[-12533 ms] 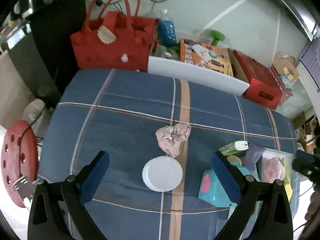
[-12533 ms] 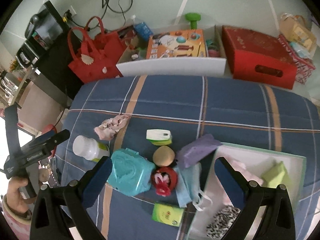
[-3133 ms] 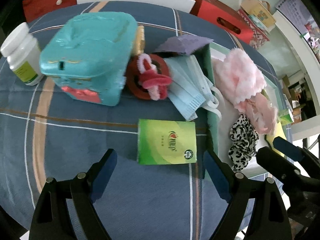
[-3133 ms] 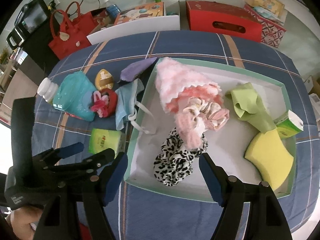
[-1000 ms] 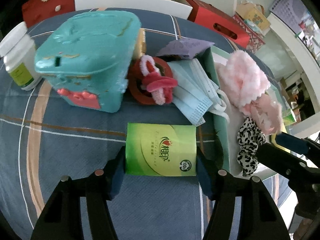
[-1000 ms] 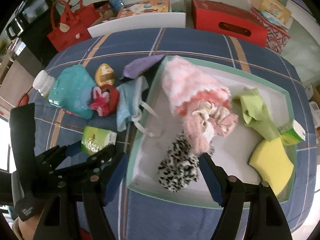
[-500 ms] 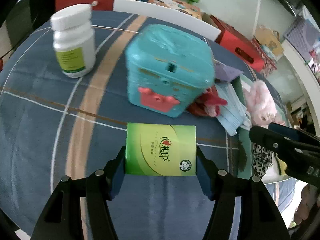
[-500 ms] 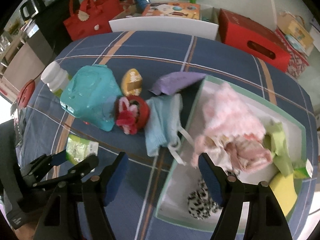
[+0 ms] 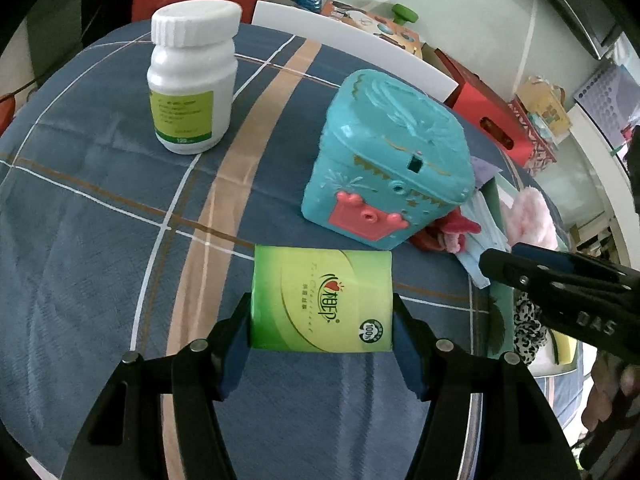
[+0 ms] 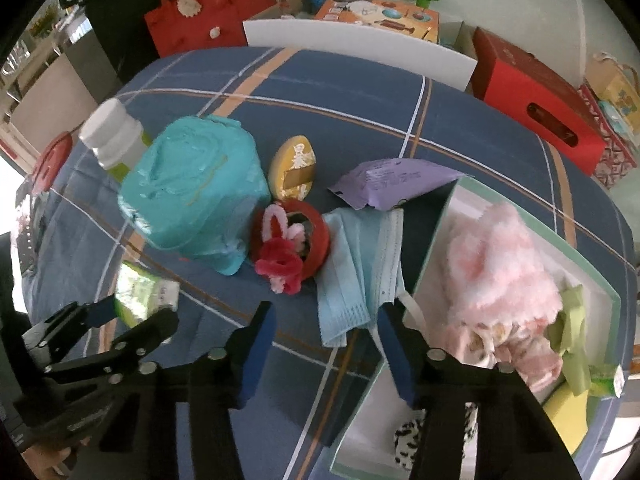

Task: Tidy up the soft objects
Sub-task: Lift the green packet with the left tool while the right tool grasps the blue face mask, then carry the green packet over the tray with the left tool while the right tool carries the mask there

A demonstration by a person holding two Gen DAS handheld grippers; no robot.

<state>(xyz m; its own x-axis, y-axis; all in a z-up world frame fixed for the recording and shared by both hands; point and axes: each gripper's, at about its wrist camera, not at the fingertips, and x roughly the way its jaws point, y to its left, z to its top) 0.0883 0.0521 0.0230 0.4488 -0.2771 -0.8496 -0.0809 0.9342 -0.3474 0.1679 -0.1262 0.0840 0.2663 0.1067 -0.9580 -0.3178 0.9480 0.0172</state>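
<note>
My left gripper is shut on a green tissue pack and holds it above the blue checked tablecloth; the pack also shows in the right wrist view. My right gripper is open and empty, just in front of a light blue face mask. A white tray with green rim at right holds a fluffy pink item, a pink scrunchie, a leopard scrunchie, a green cloth and a yellow sponge.
A teal toy box, a white pill bottle, a red tape ring with pink fuzzy wire, a yellow wrapped item and a purple packet lie on the table. Red bag and boxes stand beyond the far edge.
My left gripper closed on the green tissue pack, lifted it and swung it left, away from the tray. My right gripper moved left from over the tray toward the face mask.
</note>
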